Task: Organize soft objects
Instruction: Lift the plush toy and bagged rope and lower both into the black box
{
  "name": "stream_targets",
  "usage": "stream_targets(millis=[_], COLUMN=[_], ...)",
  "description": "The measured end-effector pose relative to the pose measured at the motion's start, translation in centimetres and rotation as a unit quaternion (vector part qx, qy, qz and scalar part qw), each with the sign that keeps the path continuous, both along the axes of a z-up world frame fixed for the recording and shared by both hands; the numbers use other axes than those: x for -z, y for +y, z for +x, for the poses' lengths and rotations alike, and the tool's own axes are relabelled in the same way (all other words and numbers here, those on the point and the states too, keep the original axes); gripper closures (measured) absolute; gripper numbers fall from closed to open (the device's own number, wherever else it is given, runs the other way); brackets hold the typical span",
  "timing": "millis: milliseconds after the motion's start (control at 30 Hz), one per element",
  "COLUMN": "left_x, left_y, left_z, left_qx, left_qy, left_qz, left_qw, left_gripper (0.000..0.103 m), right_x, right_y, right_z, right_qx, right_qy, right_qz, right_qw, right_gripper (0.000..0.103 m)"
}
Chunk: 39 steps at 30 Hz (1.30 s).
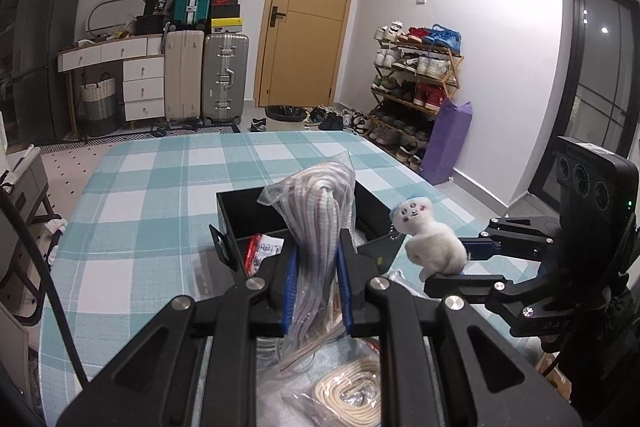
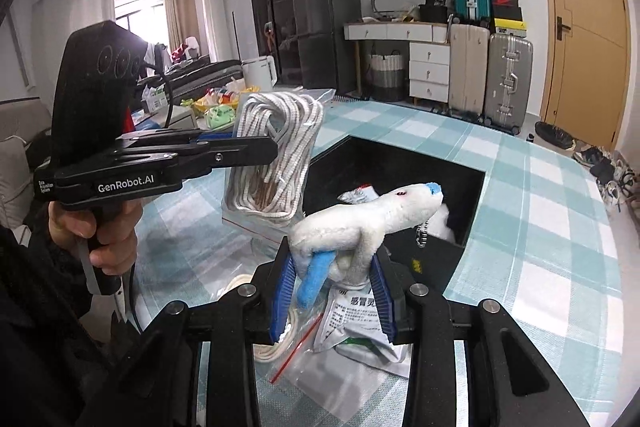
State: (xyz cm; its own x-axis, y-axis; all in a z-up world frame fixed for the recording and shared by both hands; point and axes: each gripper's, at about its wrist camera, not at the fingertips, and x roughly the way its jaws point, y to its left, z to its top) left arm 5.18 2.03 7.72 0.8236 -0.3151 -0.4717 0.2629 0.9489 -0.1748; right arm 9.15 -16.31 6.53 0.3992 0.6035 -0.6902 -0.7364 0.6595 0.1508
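The bagged rope [image 1: 316, 227] hangs clamped in the left hand-held gripper [image 1: 316, 279], above the black box [image 1: 240, 211] on the checked table [image 1: 140, 187]. The plush toy [image 2: 360, 223] is pinched by the right hand-held gripper [image 2: 332, 291] near the box. The slick bag may slide out; the plush's keychain [image 2: 421, 233] could snag the rim.

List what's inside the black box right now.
In the black box: a red-and-white packet and something white and fluffy at the near corner. The toy in the right gripper and the rope bag in the left gripper hide the rest.
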Motion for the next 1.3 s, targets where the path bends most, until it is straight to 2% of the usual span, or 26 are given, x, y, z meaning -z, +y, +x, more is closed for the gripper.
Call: stream_targets(millis=[700,933,1300], left_x=[-1.8,-1.4,1.0], left_y=[1.6,1.2,0.2], left_z=[4.4,6.3,9.0], left_qx=[-0.042,-0.046,-0.050], left_qy=[-0.005,0.005,0.041], left_qz=[-0.024,-0.018,-0.003], left_qw=[0.9988,0.9988,0.9979], left_gripper=[0.088,0.088,0.088], right_x=[-2.1,-1.7,0.6], right_y=[0.6,1.3,2.4], right_z=[3.5,5.0,7.3], right_qx=[0.022,0.022,0.025], right_qy=[-0.018,-0.010,0.020], right_qz=[0.029,0.021,-0.003], right_qw=[0.999,0.999,0.999], right_gripper=[0.067,0.067,0.067])
